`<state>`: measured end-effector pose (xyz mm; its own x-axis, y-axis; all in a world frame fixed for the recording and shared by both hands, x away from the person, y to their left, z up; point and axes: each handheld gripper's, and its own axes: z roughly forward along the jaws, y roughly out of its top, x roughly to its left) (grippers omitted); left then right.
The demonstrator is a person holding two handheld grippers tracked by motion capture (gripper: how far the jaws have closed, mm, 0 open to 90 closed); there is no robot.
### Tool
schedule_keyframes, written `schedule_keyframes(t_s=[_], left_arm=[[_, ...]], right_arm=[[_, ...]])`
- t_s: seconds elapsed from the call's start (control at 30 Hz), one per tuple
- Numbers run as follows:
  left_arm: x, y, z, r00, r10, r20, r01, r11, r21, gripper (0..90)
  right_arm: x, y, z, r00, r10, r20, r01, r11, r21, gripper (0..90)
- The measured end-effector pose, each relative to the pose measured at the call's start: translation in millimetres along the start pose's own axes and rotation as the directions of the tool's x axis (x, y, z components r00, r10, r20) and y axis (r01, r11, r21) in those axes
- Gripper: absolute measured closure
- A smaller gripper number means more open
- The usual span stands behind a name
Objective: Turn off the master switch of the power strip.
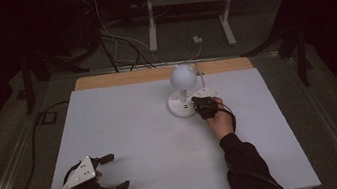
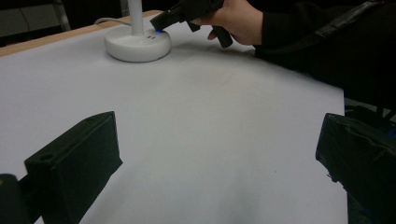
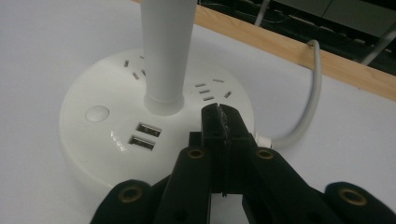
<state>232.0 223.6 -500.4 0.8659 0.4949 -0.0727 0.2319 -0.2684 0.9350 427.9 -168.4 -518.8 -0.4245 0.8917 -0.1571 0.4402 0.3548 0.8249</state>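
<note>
A white desk lamp stands at the far middle of the table, with a round head (image 1: 183, 76) on a thin stem (image 3: 166, 51). Its round base (image 1: 178, 106) carries sockets, two USB ports (image 3: 144, 136) and a round button (image 3: 97, 113). My right gripper (image 1: 195, 102) is shut with nothing in it, its joined tips (image 3: 219, 112) resting on the top of the base (image 3: 88, 144) just right of the stem. In the left gripper view a small blue light glows on the base (image 2: 137, 44) beside the right gripper (image 2: 159, 24). My left gripper (image 1: 114, 172) stays open above the table's near left corner (image 2: 217, 120).
A white sheet (image 1: 136, 129) covers the table, with a strip of bare wood (image 1: 104, 81) along the far edge. The lamp's white cable (image 3: 314, 88) runs off the back. Beyond the table are a dark floor, loose cables and a white stand (image 1: 151, 26).
</note>
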Motion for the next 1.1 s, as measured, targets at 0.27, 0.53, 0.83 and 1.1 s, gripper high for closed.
schedule_keyframes(t_s=[0.27,0.53,0.83,1.1], left_arm=[[-0.3,0.1,0.0,1.0000,0.002,0.002,-0.002,1.0000,0.000,0.3],[-0.4,0.2,0.3,1.0000,0.003,0.003,-0.003,1.0000,0.001,0.3],[-0.5,0.2,-0.2,1.0000,0.004,0.002,-0.004,1.0000,-0.001,0.3],[-0.1,0.0,-0.5,1.0000,0.006,0.002,-0.006,1.0000,-0.001,0.3]], right_arm=[[2.1,-0.1,0.7,0.9995,0.028,0.014,-0.028,1.000,-0.004,90.0],[2.2,2.5,0.6,0.9990,0.044,0.008,-0.044,0.999,0.026,90.0],[6.4,4.8,1.6,0.9990,0.034,0.030,-0.035,0.999,0.041,90.0],[3.8,4.8,1.4,0.9991,0.040,0.014,-0.040,0.998,0.039,90.0]])
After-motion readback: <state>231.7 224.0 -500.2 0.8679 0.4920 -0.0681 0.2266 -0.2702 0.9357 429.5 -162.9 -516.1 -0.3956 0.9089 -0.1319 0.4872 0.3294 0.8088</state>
